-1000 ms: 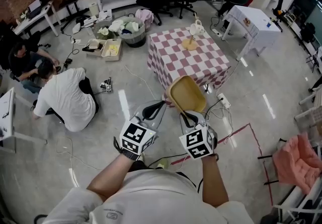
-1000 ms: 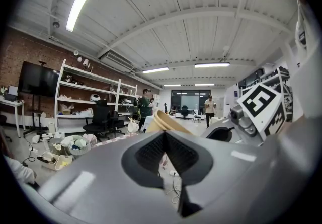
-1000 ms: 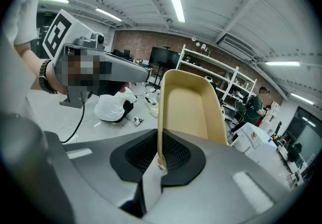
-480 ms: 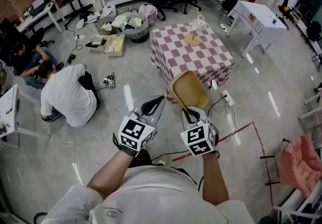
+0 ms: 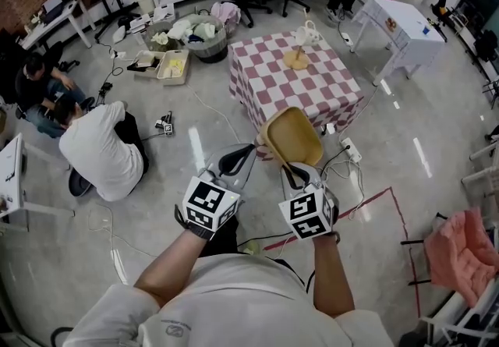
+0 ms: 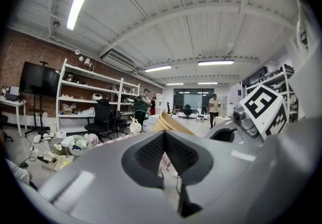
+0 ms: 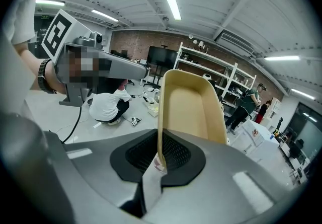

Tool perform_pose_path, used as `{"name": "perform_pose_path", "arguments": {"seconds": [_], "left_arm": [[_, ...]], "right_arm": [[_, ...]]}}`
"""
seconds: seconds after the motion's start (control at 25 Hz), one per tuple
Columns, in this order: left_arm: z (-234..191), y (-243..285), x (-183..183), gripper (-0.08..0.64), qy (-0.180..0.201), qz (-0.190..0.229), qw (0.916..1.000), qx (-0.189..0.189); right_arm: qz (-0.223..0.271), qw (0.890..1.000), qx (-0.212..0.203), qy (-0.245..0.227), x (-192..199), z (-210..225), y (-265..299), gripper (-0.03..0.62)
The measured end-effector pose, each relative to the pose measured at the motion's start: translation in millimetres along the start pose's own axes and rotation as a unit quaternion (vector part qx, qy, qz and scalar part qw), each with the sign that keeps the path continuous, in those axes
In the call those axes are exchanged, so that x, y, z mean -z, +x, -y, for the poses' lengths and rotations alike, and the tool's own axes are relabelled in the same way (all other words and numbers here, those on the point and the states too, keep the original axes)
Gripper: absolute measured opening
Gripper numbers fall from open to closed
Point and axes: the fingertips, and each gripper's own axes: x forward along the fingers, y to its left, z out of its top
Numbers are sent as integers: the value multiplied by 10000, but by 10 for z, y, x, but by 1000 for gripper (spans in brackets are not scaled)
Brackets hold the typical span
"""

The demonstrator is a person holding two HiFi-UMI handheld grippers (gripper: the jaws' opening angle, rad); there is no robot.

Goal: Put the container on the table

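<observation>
At 12 o'clock in the head view: checkered tabletop [image 5: 300, 88] on the grey floor [image 5: 390, 135]. At 9 o'clock, a person in a white top [image 5: 101, 157] crouches on the floor. The tan container [image 5: 290, 137] is in the air at the tabletop's 6 o'clock edge, tilted up, open side to the camera, not resting on it. Its near rim sits pinched in the right hand-held gripper [image 5: 291, 171], wall between the jaws. At 9 o'clock of that, the left hand-held gripper [image 5: 238, 157]: narrow, nothing between its jaws, just beside the container.
</observation>
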Motion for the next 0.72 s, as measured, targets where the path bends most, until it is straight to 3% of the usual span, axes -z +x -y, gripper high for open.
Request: {"name": "perform_pose_path", "arguments": {"seconds": [0.28, 0.72], "left_arm": [[-415, 377, 31, 6, -60, -30, 9999, 115], [-1453, 1125, 14, 6, -110, -123, 9989, 428]], "right_arm": [[-212, 9997, 58, 66, -80, 250, 444, 31], [-558, 9979, 174, 265, -467, 695, 1484, 31]]}}
